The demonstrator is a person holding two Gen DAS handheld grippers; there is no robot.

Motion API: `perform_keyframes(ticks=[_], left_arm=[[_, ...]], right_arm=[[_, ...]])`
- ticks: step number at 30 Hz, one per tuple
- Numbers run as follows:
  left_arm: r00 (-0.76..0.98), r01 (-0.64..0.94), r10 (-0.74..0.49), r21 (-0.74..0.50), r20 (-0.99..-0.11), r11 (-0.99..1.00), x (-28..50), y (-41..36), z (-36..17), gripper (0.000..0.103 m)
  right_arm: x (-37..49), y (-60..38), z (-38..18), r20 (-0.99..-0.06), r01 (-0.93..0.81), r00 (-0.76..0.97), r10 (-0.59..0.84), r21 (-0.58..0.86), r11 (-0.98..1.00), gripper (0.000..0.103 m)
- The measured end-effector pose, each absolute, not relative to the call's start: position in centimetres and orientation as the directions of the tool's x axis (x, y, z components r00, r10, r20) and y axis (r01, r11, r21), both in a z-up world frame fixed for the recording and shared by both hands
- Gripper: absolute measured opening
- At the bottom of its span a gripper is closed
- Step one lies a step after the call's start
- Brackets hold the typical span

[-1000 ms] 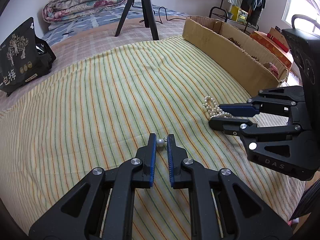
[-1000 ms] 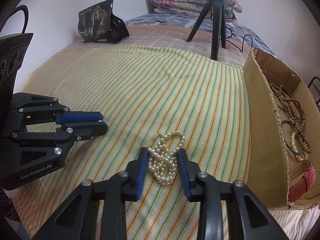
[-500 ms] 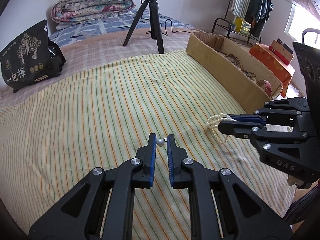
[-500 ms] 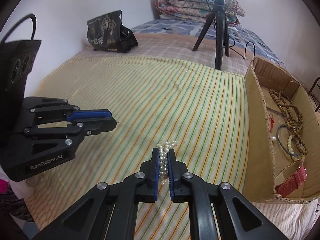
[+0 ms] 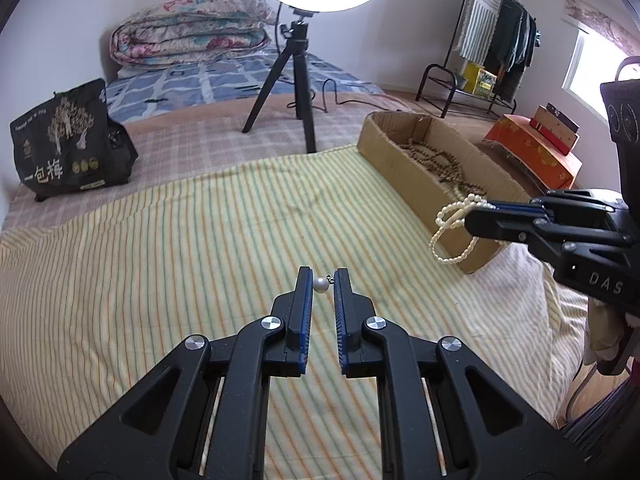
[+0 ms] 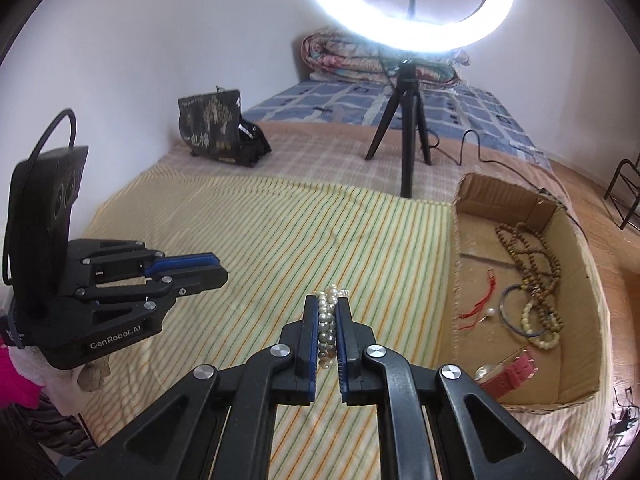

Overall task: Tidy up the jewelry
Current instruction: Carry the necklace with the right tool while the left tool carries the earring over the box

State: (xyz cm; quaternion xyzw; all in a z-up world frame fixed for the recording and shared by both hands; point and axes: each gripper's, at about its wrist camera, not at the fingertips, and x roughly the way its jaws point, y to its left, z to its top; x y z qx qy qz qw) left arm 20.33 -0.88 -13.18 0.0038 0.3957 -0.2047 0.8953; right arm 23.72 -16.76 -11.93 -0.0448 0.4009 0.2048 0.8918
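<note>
Above the striped bedsheet [image 5: 160, 264], both grippers are loaded. Left gripper [image 5: 323, 285]: jaws narrow, pinching a single pearl earring [image 5: 320, 284] at the very tips. Right gripper [image 6: 328, 320]: jaws clamped on a bunched pearl necklace [image 6: 327, 328]; in the left view its loops dangle free beneath the pads, clear of the sheet.

Handling, judged: necklace is light, limp and smooth-beaded; loose loops will swing and can snag a carton edge. The grip across several strands at mid-bunch looks sound. Earring is tiny, round and slick, so it could pop out of a tip pinch; hold on the bead, not the small hook beside it.

Surroundings, right view: cardboard box [image 6: 456, 264] at 3 o'clock, open top, already holding wooden bead strands [image 6: 532, 248], a red tassel [image 6: 480, 300], a pale bead bracelet [image 6: 540, 328] and a red-strapped watch [image 6: 508, 372]. Near wall of the box stands between necklace and floor of box; loops must clear it. Ring light tripod [image 6: 404, 136] at 12 o'clock, black printed bag [image 6: 212, 128] at 11 o'clock, both well apart from the route.
</note>
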Motion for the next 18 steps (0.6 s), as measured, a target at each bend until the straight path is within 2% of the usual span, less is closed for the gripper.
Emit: perform_keyframes(ticks=[9, 18], left_arm=[[0.606, 0.424, -0.411, -0.160, -0.682, 0.891, 20.7, -4.2, -11.3, 0.009], [0.616, 0.454, -0.438, -0.159, -0.655, 0.877, 22.3, -7.5, -9.7, 0.009]], right_arm=[[23.5, -21.1, -8.5, -0.695, -0.335, 0.656, 0.293, 0.080, 0.939, 0.005], [23.6, -25.3, -7.8, -0.692, -0.272, 0.680, 0.242, 0.069, 0.960, 0.005]])
